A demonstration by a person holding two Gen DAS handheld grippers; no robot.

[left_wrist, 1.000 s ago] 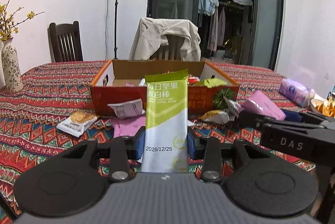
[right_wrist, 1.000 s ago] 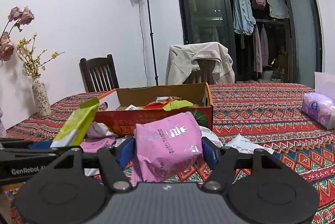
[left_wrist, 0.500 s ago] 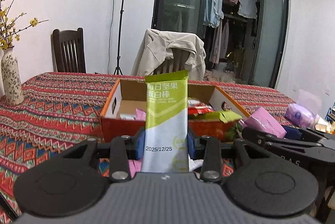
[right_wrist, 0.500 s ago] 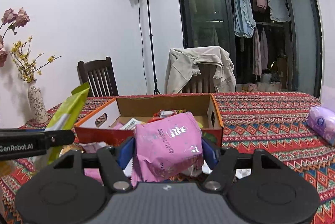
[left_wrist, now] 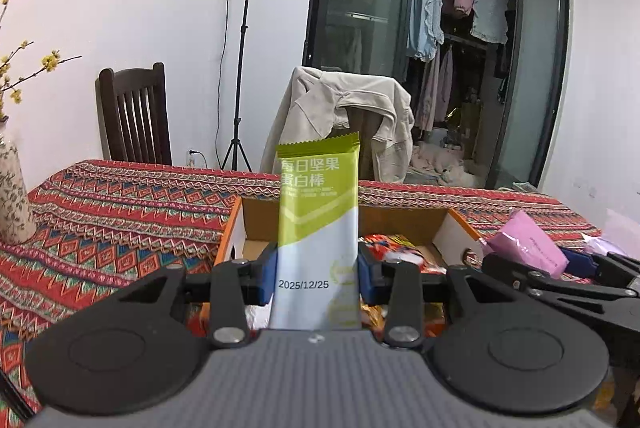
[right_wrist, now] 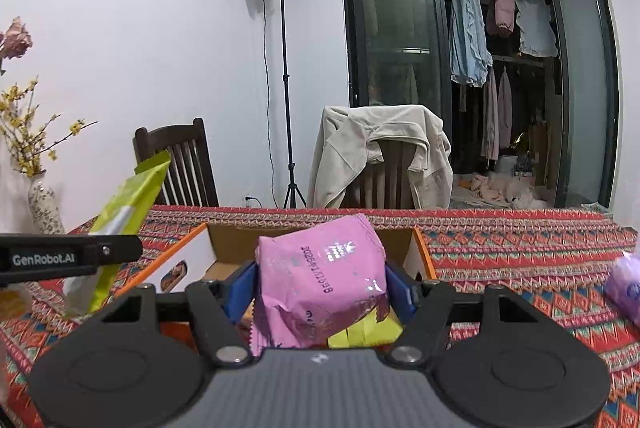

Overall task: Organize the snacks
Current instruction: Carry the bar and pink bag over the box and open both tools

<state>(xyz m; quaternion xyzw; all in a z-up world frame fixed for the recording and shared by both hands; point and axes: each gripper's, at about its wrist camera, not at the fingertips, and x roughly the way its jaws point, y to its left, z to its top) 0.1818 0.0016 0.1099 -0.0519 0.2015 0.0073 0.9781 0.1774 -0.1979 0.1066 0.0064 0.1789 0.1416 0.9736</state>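
One patterned tablecloth (left_wrist: 120, 212), white walls (left_wrist: 120, 8)

Green-and-white snack bar wrapper (left_wrist: 318, 224): showing Chinese characters 每日坚果 蛋白棒 on its green top and the date 2025/12/25 on its white lower part. Left gripper (right_wrist: 86, 255): bearing "GenRobot.AI" on its side. Pink snack packet (right_wrist: 320, 284): carrying an upside-down printed date, not clearly readable.
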